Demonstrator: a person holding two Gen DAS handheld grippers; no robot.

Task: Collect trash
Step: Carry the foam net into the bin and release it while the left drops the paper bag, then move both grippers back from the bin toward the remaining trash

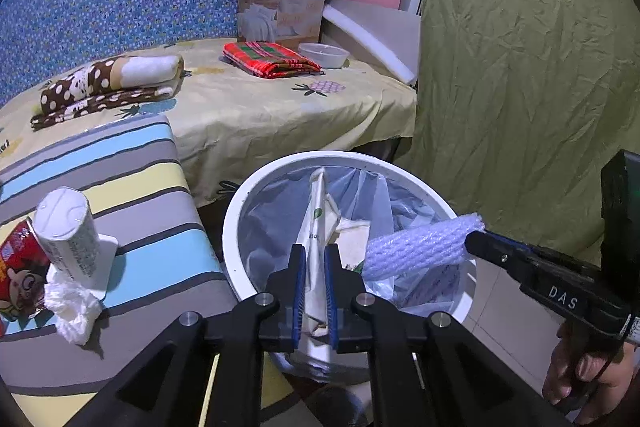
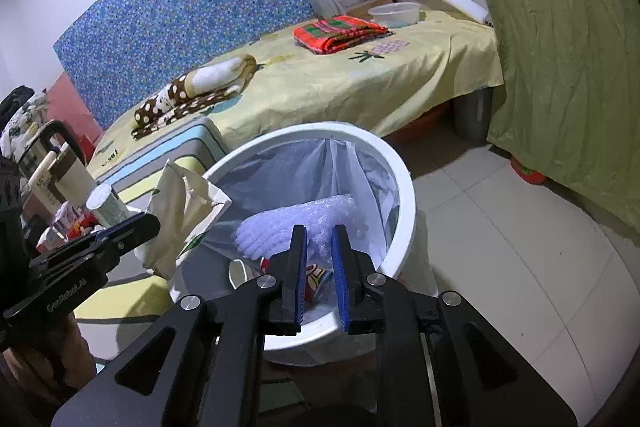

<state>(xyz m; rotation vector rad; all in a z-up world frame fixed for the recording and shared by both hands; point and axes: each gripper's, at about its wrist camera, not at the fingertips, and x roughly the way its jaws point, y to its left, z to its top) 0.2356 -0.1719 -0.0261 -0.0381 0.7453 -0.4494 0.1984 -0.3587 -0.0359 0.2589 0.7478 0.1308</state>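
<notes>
A white round bin (image 1: 236, 223) with a clear liner stands on the floor below both grippers. My left gripper (image 1: 315, 259) is shut on a cream paper bag (image 1: 318, 211) that stands upright over the bin's mouth. In the right wrist view that bag (image 2: 184, 203) hangs from the left gripper (image 2: 148, 223) at the bin's left rim (image 2: 404, 195). My right gripper (image 2: 319, 239) is shut on the end of a lavender bubble-wrap roll (image 2: 276, 223) that reaches over the bin. From the left wrist view the roll (image 1: 416, 247) sticks out leftward from the right gripper (image 1: 476, 239).
A striped cushion (image 1: 152, 195) left of the bin carries a crumpled tissue (image 1: 72, 311), a white cylinder (image 1: 68, 227) and a red packet (image 1: 16, 267). Behind lies a bed (image 1: 280, 107) with folded blankets. A green cloth (image 1: 520, 67) hangs on the right, above tiled floor (image 2: 520, 267).
</notes>
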